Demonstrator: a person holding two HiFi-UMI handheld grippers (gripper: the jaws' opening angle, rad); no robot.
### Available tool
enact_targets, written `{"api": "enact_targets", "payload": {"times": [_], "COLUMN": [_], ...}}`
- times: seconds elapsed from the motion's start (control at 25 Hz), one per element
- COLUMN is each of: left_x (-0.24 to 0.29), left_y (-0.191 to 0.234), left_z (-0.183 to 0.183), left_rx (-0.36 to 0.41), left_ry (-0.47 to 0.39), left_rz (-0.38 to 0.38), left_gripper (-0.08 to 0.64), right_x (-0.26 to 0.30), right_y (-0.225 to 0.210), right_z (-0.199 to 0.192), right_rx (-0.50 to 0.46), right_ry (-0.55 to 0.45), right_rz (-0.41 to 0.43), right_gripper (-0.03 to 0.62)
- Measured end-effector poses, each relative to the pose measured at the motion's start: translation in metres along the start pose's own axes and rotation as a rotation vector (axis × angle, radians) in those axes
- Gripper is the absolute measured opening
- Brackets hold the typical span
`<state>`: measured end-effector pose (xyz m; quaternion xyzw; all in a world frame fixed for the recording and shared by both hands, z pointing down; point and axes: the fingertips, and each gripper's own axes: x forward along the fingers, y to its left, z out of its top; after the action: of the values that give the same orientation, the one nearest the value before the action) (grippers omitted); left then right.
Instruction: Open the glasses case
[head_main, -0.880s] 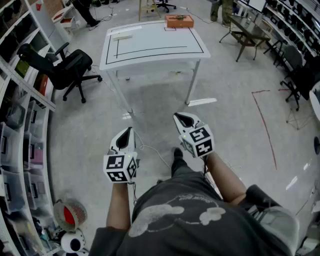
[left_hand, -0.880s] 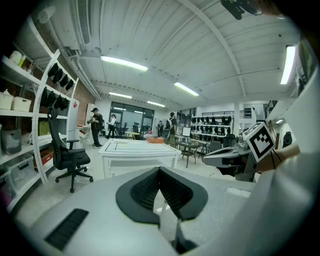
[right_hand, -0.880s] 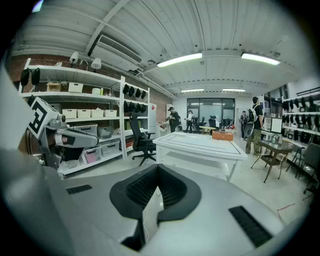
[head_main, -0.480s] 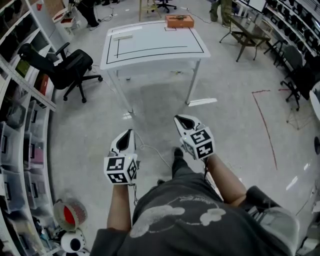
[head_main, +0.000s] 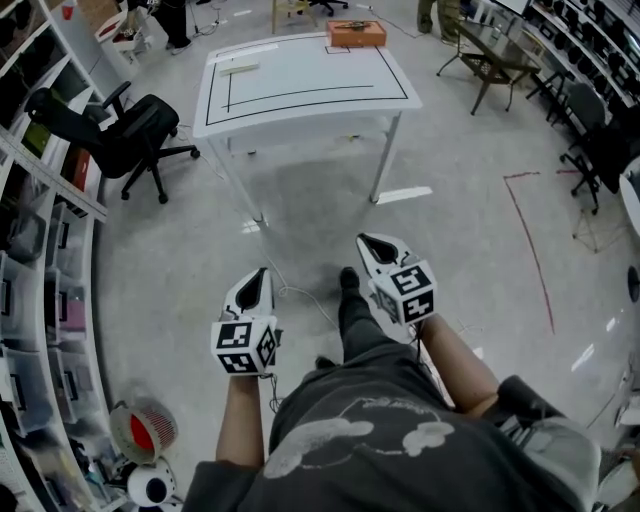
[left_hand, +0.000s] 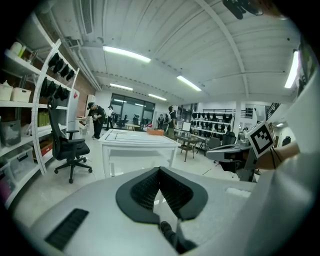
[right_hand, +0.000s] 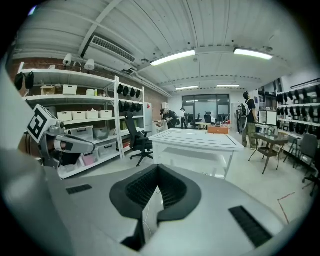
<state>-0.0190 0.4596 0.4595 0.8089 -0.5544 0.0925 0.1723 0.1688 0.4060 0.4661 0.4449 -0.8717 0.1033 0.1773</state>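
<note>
Left gripper (head_main: 256, 278): jaws pressed together, nothing between them, hanging over the floor (head_main: 180, 260) well short of the table (head_main: 300, 100); orange box (head_main: 357, 36) at the table's far edge is probably the glasses case, too small to confirm, lid state unreadable; right gripper (head_main: 370, 244): also clamped shut and empty, well apart from the box; task not started; approach, grasp and opening all remain.

No words or numbers can be read anywhere. The cubes on the left gripper (head_main: 254, 278) and right gripper (head_main: 370, 244) bear only black-and-white square markers, no letters. A line of print on the person's shirt (head_main: 360, 440) is too small to read.
</note>
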Motion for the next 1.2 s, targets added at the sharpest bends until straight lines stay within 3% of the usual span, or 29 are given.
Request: {"api": "enact_targets", "payload": {"times": [0.28,0.56,0.92,1.2], "left_x": [0.047,0.141,0.263,0.304], "left_y": [0.036,0.087,0.11,0.119], "left_z": [0.024,0.065,0.124,0.144], "left_rx": [0.028,-0.003,-0.02,-0.024], "left_ry": [0.015,0.028,0.019,0.007], "left_rz": [0.051,0.131,0.182,0.235], "left_gripper": [-0.002,-0.002,-0.002,-0.002], "right_x": [0.071,0.173,0.266,0.303], "right_y": [-0.039,-0.102,-0.208,-0.258], "right_z": [0.018,0.063,0.11,0.124], "right_rx": [0.042,0.045,0.014,0.038], "right_ry": [-0.022,-0.039,-0.032,-0.045], "right_rz": [0.032,0.068,0.109,0.118], "right_gripper": [0.0,0.0,0.0,0.0]}}
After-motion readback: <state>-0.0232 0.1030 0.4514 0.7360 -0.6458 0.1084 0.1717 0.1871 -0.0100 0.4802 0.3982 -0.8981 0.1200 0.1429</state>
